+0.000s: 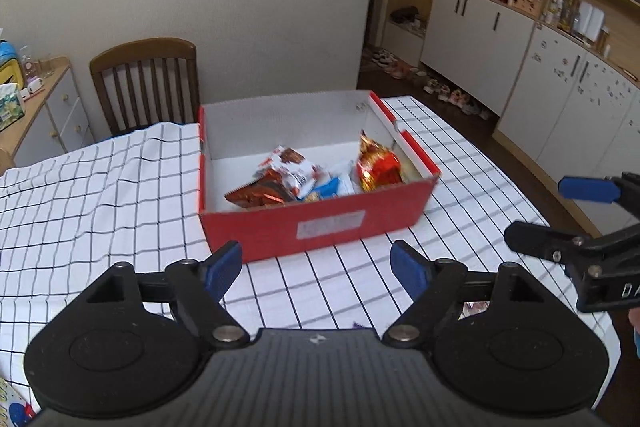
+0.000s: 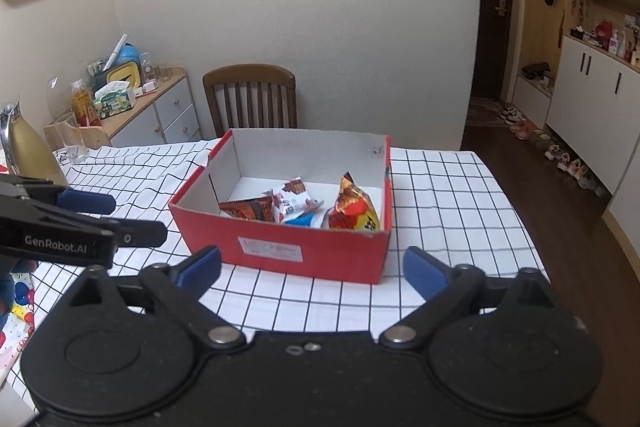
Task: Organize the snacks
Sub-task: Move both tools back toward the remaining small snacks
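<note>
A red cardboard box (image 1: pixel 320 229) (image 2: pixel 280 247) with a white inside stands open on the checked tablecloth. Inside it lie several snack packets: an orange-gold one (image 1: pixel 378 167) (image 2: pixel 352 207) at the right, a red-and-white one (image 1: pixel 292 167) (image 2: pixel 294 203), a brown-orange one (image 1: pixel 256 193) (image 2: pixel 248 209) and a blue-and-white one (image 1: pixel 328 187) (image 2: pixel 302 221). My left gripper (image 1: pixel 316 259) (image 2: pixel 120 215) hovers open in front of the box, nothing between its blue pads. My right gripper (image 2: pixel 312 265) (image 1: pixel 560 213) is open too, empty, just short of the box's near wall.
A wooden chair (image 1: pixel 148 83) (image 2: pixel 250 95) stands behind the table's far edge. A cluttered sideboard (image 2: pixel 160 111) is at the far left. A gold flask (image 2: pixel 24 147) and a glass (image 2: pixel 74 143) stand on the table's left. Balloon-print paper (image 2: pixel 20 295) lies near left. Floor drops off right.
</note>
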`<state>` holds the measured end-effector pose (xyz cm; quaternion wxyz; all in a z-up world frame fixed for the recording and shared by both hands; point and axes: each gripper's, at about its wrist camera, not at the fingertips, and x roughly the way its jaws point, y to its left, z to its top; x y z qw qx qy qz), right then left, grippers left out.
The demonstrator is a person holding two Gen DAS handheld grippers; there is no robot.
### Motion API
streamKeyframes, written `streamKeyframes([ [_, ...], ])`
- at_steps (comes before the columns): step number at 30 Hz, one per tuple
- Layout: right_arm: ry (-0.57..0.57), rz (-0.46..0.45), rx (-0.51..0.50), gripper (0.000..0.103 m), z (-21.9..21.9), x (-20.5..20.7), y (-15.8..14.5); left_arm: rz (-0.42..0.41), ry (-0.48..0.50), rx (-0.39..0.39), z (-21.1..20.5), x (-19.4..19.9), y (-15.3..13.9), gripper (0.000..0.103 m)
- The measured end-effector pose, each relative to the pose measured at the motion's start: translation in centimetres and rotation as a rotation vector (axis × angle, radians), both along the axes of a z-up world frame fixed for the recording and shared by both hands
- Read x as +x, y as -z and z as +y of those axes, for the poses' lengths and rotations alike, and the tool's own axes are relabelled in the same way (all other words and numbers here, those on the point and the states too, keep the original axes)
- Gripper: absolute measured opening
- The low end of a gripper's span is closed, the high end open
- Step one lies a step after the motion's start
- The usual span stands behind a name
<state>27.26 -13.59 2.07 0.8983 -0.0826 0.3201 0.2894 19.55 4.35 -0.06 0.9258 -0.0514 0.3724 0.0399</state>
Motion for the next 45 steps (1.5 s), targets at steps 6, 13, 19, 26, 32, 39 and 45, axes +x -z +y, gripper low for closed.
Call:
streamKeyframes([
  [6,0.029,-0.006,-0.037,0.103,-1.7,-1.8,1.7,0.028,0.037,0.0,-1.1,-0.9,2.0,0.081],
  [13,0.081,0.019,-0.075,0.102,-4.0,-2.7,5.2,0.078,0.046,-0.038,-1.6,-1.0,5.0,0.081],
  [19,0.08,0.077,-0.101,0.098,-5.2,-2.0,8.2,0.134,0.067,-0.029,-2.4,-0.3,8.1,0.081],
  [26,0.017,0.139,-0.18,0.089,-5.7,-0.2,11.0,0.187,0.098,-0.01,-2.7,0.6,10.9,0.081],
  [32,-0.091,0.177,-0.277,0.078,-5.2,2.2,12.5,0.231,0.122,0.006,-2.8,1.5,12.8,0.081],
  [39,-0.266,0.178,-0.384,0.066,-3.6,3.8,13.6,0.257,0.17,0.027,-3.1,2.8,14.0,0.081],
  [45,-0.356,0.177,-0.435,0.052,-2.7,4.4,14.5,0.262,0.227,0.065,-3.7,3.7,14.5,0.066],
])
